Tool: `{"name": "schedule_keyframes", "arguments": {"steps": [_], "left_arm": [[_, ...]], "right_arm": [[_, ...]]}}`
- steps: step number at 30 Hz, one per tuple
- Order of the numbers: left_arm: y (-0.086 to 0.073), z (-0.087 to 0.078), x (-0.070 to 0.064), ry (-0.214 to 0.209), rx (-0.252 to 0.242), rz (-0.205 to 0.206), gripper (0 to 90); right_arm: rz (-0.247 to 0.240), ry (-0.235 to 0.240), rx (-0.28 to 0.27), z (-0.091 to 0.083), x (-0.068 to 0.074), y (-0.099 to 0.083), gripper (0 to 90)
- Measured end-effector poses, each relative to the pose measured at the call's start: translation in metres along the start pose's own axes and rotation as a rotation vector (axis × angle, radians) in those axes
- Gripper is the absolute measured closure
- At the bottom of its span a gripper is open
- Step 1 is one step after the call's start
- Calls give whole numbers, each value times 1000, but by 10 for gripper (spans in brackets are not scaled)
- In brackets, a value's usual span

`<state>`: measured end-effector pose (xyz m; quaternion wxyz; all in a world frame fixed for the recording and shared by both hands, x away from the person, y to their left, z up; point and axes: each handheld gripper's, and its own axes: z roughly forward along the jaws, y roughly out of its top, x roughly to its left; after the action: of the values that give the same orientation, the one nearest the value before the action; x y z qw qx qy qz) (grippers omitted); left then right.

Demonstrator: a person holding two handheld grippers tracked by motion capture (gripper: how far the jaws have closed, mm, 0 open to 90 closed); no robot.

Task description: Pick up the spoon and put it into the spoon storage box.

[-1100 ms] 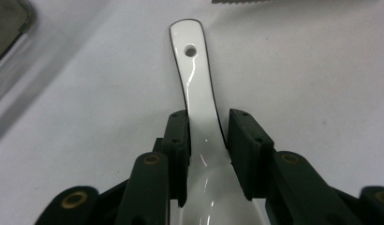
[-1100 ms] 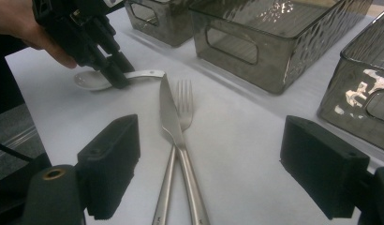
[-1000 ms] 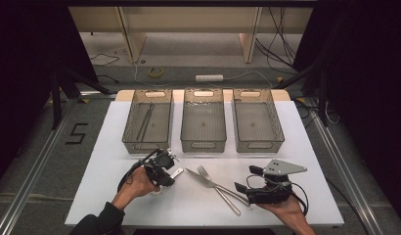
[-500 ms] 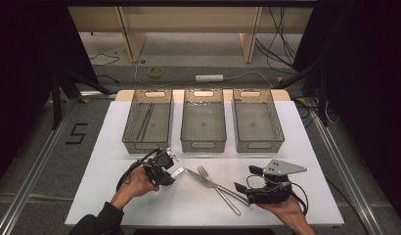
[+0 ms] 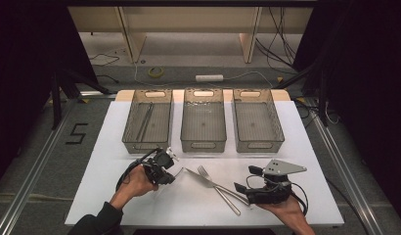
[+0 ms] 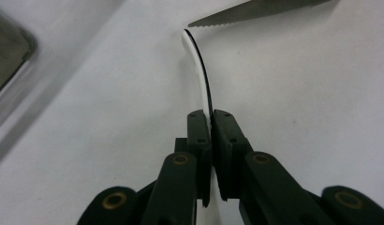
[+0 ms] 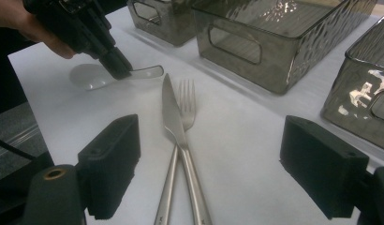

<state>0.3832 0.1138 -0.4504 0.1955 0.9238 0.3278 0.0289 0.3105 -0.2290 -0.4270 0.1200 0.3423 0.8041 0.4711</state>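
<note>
left gripper [image 5: 170,169] unmoved, clamping clear spoon [image 7: 134,73]

The knife [image 7: 173,110] and fork [image 7: 184,101] look like brushed, satin metal. The spoon [image 7: 115,74] held in the left claw [image 5: 170,168] is clear, glossy plastic. The three bins [image 5: 204,120] are smoky translucent plastic with a rippled sheen. The desk [image 5: 296,147] top is matt white. The right claw [image 7: 227,173] carries dull black pads [image 7: 116,154].
</note>
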Motion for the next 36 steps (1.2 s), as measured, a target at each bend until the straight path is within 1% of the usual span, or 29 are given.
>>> {"name": "schedule_keyframes", "arguments": {"steps": [3, 5, 6, 8, 9, 10, 11, 13, 16, 20, 23, 26, 27, 29, 30, 31, 35, 36], "left_arm": [[0, -2, 0, -2, 1, 7, 856], [0, -3, 0, -3, -6, 6, 856], [0, -5, -1, -3, -13, -2, 856], [1, -8, -1, -13, -17, 12, 856], [2, -10, -2, -20, -27, 7, 856], [2, -12, -3, -25, -29, 10, 856], [3, -13, -4, -29, -35, 17, 857], [5, -16, -6, -51, -38, 28, 857], [8, -19, -14, -77, -36, 58, 856], [14, -19, -27, -113, -37, 93, 856], [16, -17, -35, -124, -22, 118, 856], [18, -16, -40, -141, -21, 134, 856], [19, -17, -42, -141, -23, 140, 856], [20, -17, -46, -156, -24, 149, 856], [20, -17, -46, -156, -24, 149, 856], [21, -18, -48, -161, -27, 153, 856], [25, -19, -55, -176, -19, 185, 856], [25, -18, -57, -178, -23, 182, 856]], "right_arm": [[0, 1, -1, 0, 0, 0, 213], [-1, 0, 0, 0, 0, 0, 213], [0, 1, 0, 0, 0, 0, 213], [0, 5, -4, 0, 0, 0, 214], [1, 7, -6, 0, 1, 0, 214], [-2, 9, -4, 0, 1, 1, 214], [-1, 12, -4, 0, 1, 1, 214], [-4, 18, -7, 1, 2, 1, 214], [-25, 35, -4, 3, 6, 4, 212], [-86, 52, 14, 9, 14, 8, 211], [-144, 70, 31, 15, 21, 12, 211], [-204, 80, 59, 22, 30, 13, 211], [-218, 83, 64, 24, 32, 14, 211], [-241, 92, 76, 28, 35, 14, 212], [-241, 92, 76, 28, 35, 14, 212], [-266, 101, 83, 31, 39, 15, 215], [-302, 123, 101, 37, 44, 17, 230], [-310, 125, 109, 38, 45, 17, 230]]}}
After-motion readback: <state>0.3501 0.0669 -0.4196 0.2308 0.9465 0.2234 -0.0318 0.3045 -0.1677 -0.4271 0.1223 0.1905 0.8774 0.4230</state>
